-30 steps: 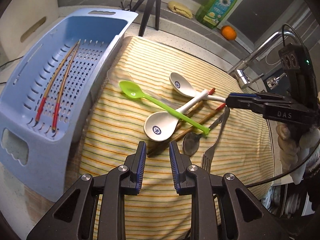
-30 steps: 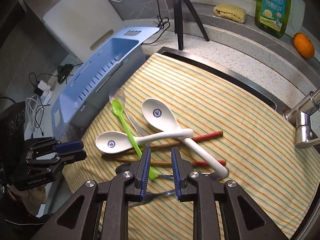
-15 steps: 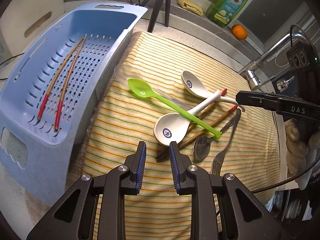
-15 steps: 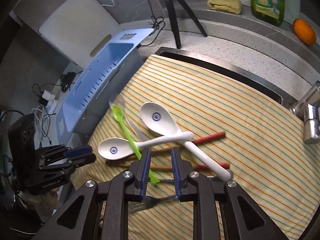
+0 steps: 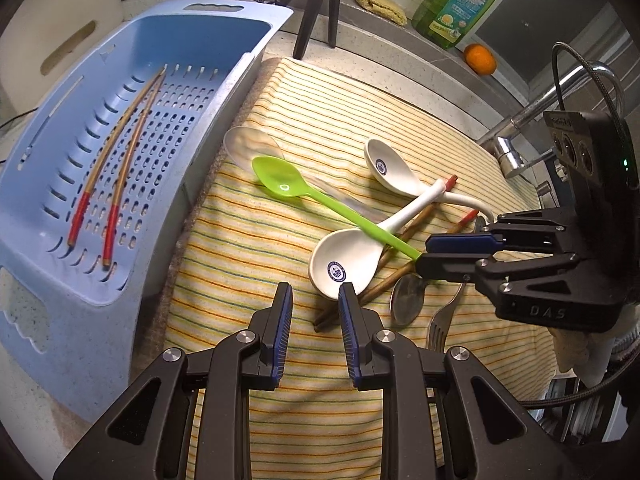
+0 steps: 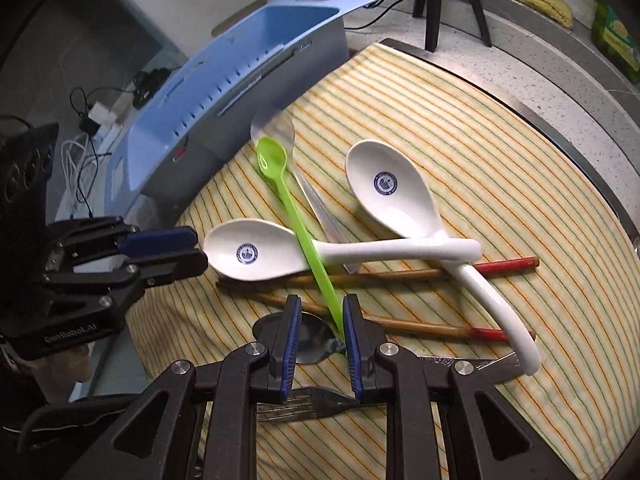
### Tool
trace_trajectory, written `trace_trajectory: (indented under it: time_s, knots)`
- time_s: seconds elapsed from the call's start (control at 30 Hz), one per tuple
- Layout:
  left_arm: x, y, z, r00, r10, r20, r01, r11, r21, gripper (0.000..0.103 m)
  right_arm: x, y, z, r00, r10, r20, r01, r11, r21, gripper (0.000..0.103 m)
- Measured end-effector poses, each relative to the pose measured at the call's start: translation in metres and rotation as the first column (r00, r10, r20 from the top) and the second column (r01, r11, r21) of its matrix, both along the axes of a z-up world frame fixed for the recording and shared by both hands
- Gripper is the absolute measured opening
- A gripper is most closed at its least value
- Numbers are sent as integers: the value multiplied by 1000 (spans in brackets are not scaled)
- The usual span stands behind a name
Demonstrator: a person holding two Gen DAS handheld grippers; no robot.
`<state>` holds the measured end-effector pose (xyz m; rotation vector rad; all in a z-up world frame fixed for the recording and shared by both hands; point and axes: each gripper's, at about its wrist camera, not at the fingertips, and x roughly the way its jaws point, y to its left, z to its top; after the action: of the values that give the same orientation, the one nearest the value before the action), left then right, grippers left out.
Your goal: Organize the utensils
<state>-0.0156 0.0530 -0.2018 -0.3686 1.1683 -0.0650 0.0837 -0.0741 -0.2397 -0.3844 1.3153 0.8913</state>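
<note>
While the left tool (image 5: 313, 296) hovers low over the striped cloth (image 5: 248, 240), its two blue-padded fingers stand apart with nothing between them. Left wrist view: just ahead of it lies the near white spoon (image 5: 344, 264), bowl up, logo showing. Green spoon (image 5: 320, 196) lies diagonally across that spoon's handle; its far end reaches the right tool (image 5: 424, 254), whose fingers sit close around the tip — gap narrow, contact hard to judge from here. Second white spoon (image 5: 390, 168) further back. Clear spoon (image 5: 250, 146) beside the green bowl, near the basket. Brown chopsticks with red ends (image 5: 400, 248) run under the white spoons. Metal spoon (image 5: 406, 300) and fork (image 5: 440, 320) lie side by side near the right tool. Blue basket (image 5: 60, 280) to the left of the cloth holds another chopstick pair (image 5: 116, 160). Soap bottle (image 5: 456, 4), orange (image 5: 480, 60) and faucet (image 5: 520, 136) behind.

Right wrist view: right tool (image 6: 319, 312) is down over the metal spoon (image 6: 312, 340), fingers apart; the green spoon (image 6: 304, 236) handle tip rests against the inner face of the right-hand finger (image 6: 352, 332), the other finger clear of it. Not clamped. Fork (image 6: 304, 404) tines show below the fingers. Both white spoons cross handles ahead; near one (image 6: 256, 254), far one (image 6: 392, 192). Left tool (image 6: 192, 248) sits at the cloth's left edge, just beside the near spoon's bowl.
</note>
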Motion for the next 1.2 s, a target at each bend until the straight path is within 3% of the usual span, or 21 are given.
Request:
trace_trajectory:
  time_s: [0.27,0.47,0.67,0.8,0.97,1.2]
  knots:
    - [2,-1,0,1000,-5,-1,5,1000,-5,22,-2,8,-6,998,45,36,-43,998,-45,19]
    - [-2,0,1,1000,3,1,-3,1000,-9,22,-1,15,-6,995,97,20,-95,993,-73,7]
    - [-7,2,0,1000,12,-2,-12,1000,-15,22,1,20,4,988,137,68,-129,986,-102,6]
    - [-7,3,0,1000,12,-3,-12,1000,-19,22,4,33,17,967,213,139,-194,972,-136,6]
    - [-6,3,0,1000,13,-3,-13,1000,-23,22,4,53,18,938,316,145,-286,938,-193,6]
    - [-1,4,-2,1000,11,-5,-12,1000,-27,22,13,54,19,915,352,198,-299,919,-256,7]
